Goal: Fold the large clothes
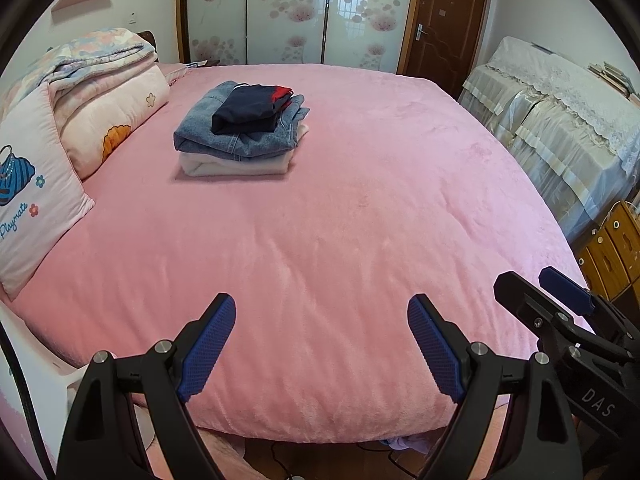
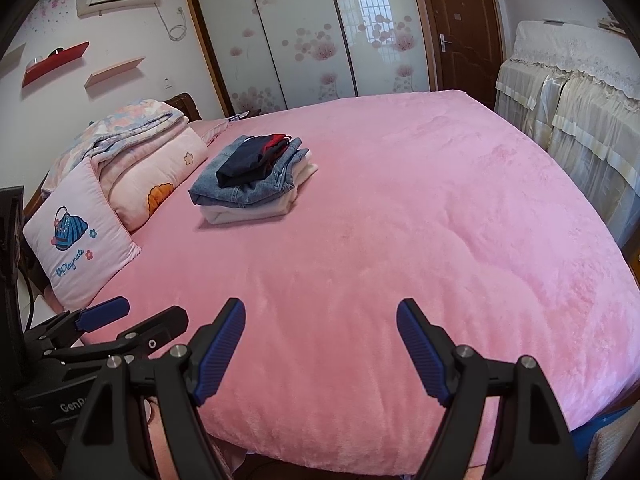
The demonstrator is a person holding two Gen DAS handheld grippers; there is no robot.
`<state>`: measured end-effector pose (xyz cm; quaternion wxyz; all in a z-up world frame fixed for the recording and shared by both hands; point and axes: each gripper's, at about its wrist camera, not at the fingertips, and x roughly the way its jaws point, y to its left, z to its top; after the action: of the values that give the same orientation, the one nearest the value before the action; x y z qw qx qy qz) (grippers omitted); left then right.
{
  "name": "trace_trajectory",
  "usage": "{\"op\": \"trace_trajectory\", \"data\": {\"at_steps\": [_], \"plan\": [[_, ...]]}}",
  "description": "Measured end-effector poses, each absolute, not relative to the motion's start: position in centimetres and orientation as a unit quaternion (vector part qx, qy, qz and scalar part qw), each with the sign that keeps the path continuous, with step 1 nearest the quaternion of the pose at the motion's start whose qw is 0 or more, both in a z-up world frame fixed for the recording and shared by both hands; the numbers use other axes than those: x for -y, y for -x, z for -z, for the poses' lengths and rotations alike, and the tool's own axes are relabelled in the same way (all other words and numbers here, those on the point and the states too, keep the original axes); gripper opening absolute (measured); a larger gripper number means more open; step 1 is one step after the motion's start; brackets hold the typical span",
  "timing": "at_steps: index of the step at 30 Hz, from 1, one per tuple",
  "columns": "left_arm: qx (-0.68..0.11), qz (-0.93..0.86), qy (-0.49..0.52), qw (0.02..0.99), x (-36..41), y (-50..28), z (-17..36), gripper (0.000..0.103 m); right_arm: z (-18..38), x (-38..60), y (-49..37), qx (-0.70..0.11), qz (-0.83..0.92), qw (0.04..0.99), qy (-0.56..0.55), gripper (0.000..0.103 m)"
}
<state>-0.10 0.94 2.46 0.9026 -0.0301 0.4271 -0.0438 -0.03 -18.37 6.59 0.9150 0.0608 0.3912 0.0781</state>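
Note:
A stack of folded clothes (image 1: 240,132) lies on the pink bed (image 1: 340,240) toward its far left: a white garment at the bottom, blue denim over it, a dark navy and red piece on top. The right wrist view shows the same stack (image 2: 252,180). My left gripper (image 1: 322,304) hovers open over the near edge of the bed, nothing between its blue pads. My right gripper (image 2: 320,308) is also open and holds nothing, beside the left one. The right gripper's fingers (image 1: 564,292) show at the right of the left wrist view; the left gripper's fingers (image 2: 104,314) show at the lower left of the right wrist view.
Folded quilts (image 1: 108,92) and a pink pillow (image 1: 32,208) lie along the bed's left side. Sliding wardrobe doors (image 1: 288,12) and a brown door (image 1: 444,24) stand behind. Lace-covered furniture (image 1: 560,112) lines the right side. A wooden cabinet (image 1: 612,248) stands at the near right.

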Motion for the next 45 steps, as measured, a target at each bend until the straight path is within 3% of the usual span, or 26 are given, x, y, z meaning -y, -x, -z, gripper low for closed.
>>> {"op": "trace_trajectory", "data": {"at_steps": [45], "plan": [[-0.436,0.038,0.037,0.899,-1.12,0.83,-2.22,0.087,-5.93,17.72,0.33,-0.396,-0.08,0.913,-0.063,0.079]]}}
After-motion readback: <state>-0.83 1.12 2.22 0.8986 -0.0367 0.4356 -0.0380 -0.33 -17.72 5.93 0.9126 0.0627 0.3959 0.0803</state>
